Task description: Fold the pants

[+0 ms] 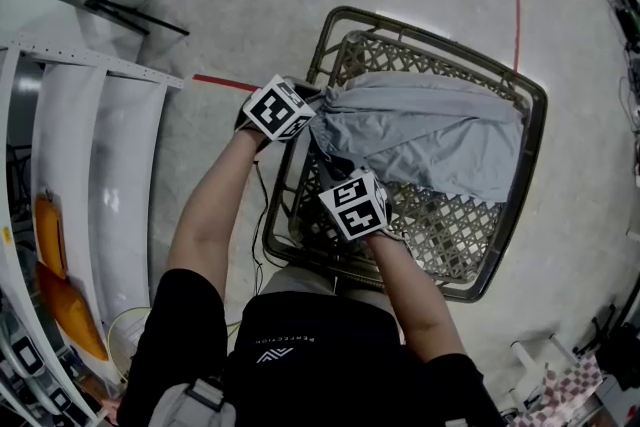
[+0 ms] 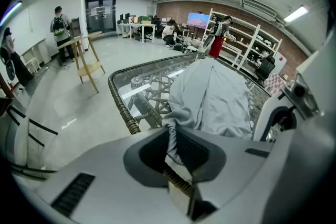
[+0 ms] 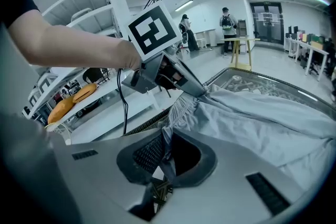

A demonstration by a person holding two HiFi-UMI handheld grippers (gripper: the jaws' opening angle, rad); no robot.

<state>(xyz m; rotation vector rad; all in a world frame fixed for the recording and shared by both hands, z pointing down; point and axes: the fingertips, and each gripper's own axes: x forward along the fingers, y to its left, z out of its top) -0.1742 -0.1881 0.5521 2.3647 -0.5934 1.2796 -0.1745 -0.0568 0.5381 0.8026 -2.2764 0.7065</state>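
Note:
Grey pants (image 1: 430, 135) hang bunched over a wicker basket (image 1: 516, 205), lifted by their waistband. My left gripper (image 1: 312, 111) is shut on the waistband's far corner; its own view shows a twist of grey cloth (image 2: 172, 140) pinched between the jaws. My right gripper (image 1: 338, 173) is shut on the waistband nearer to me, with a fold of the pants (image 3: 167, 145) squeezed in its jaws. In the right gripper view the left gripper (image 3: 202, 91) holds the gathered elastic edge just ahead. The pants (image 2: 215, 97) drape away from both grippers into the basket (image 2: 122, 96).
White shelving (image 1: 90, 175) with orange items (image 1: 55, 235) runs along the left. A wooden stool (image 2: 86, 63) stands on the floor beyond the basket. People stand far off in the room. Red tape lines (image 1: 517, 20) mark the floor.

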